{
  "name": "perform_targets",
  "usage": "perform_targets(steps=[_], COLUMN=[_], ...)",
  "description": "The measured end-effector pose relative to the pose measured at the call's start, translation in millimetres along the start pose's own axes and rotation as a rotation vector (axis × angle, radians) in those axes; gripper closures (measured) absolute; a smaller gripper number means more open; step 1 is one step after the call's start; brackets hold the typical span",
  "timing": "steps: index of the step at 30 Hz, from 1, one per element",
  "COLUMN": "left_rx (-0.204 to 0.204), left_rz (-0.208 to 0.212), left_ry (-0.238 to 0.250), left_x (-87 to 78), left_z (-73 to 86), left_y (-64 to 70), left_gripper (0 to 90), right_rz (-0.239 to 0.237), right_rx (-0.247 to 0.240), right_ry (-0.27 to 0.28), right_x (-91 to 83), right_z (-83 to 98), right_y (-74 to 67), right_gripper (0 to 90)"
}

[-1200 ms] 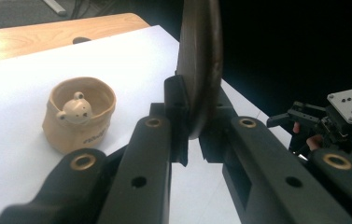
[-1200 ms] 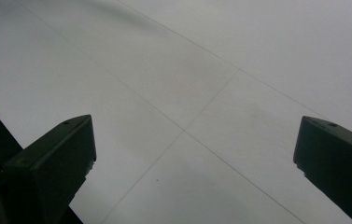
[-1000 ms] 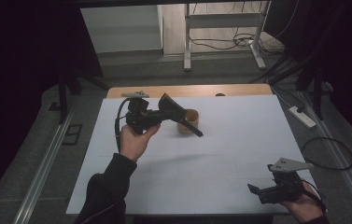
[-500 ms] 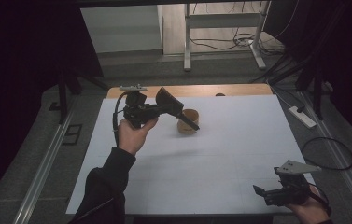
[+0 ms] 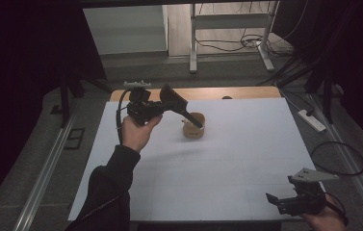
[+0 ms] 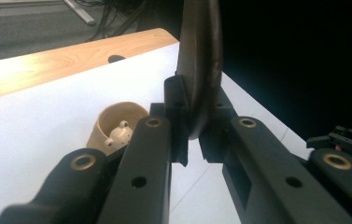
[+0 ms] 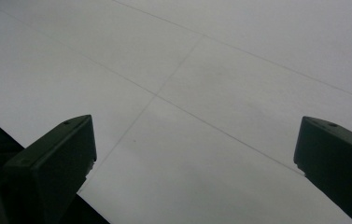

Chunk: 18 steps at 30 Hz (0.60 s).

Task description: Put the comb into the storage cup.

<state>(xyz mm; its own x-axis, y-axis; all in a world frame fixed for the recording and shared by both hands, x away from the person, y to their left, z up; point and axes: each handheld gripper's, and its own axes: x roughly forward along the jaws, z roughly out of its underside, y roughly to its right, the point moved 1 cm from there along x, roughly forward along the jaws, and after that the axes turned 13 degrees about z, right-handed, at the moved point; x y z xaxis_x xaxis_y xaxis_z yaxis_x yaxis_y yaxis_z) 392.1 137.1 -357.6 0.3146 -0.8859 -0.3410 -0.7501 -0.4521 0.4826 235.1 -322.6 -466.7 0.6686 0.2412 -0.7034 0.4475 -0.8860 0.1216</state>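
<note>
Above the far left part of the white surface, a person's left hand holds the left tool in the air. Its tips hang just over a tan cup. The jaws are clamped tight on the lower edge of a dark piece, flat and slightly curved, perhaps a lid. The cup stands upright on the surface near its far edge, with a small pale figure inside it.

Little has changed over the last second. The left hand has drawn back slightly, so the tips now sit over the cup rather than just past it, and the grip has stayed closed. The right tool has slid a little toward the near right corner. This looks like lining up over the cup, and the piece is not yet let go.

In the left gripper view the piece is seen edge-on. Its long axis rises out of the jaws, roughly crosswise to them. In the high view its free end points up and toward the far side, clear of the cup.

The right tool rests low, with its jaws spread wide and nothing between them.
</note>
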Motion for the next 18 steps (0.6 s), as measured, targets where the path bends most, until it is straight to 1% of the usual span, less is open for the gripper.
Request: perform_targets(steps=[2,8,11,15,18], left_rx=[0.002,0.005,0.005,0.011,0.014], left_rz=[-0.005,-0.024,-0.032,-0.045,-0.058], left_ry=[-0.002,-0.008,-0.011,-0.018,-0.024], left_x=[0.9,4.5,6.1,8.1,9.7], left_z=[-2.1,-8.8,-12.5,-15.7,-17.8], left_y=[-0.7,-4.0,-5.7,-7.2,-8.5], left_gripper=[82.5,82.5,82.6,82.6,82.5], right_rz=[0.005,0.027,0.03,0.034,0.036], right_rx=[0.005,0.042,0.05,0.044,0.049], right_ry=[-0.004,-0.015,-0.029,-0.034,-0.031], right_x=[-1.3,-6.3,-7.9,-9.5,-10.0], right_z=[1.9,4.7,6.2,7.7,8.1], right_y=[1.9,6.6,8.1,9.3,9.9], right_gripper=[0.0,0.0,0.0,0.0,0.0])
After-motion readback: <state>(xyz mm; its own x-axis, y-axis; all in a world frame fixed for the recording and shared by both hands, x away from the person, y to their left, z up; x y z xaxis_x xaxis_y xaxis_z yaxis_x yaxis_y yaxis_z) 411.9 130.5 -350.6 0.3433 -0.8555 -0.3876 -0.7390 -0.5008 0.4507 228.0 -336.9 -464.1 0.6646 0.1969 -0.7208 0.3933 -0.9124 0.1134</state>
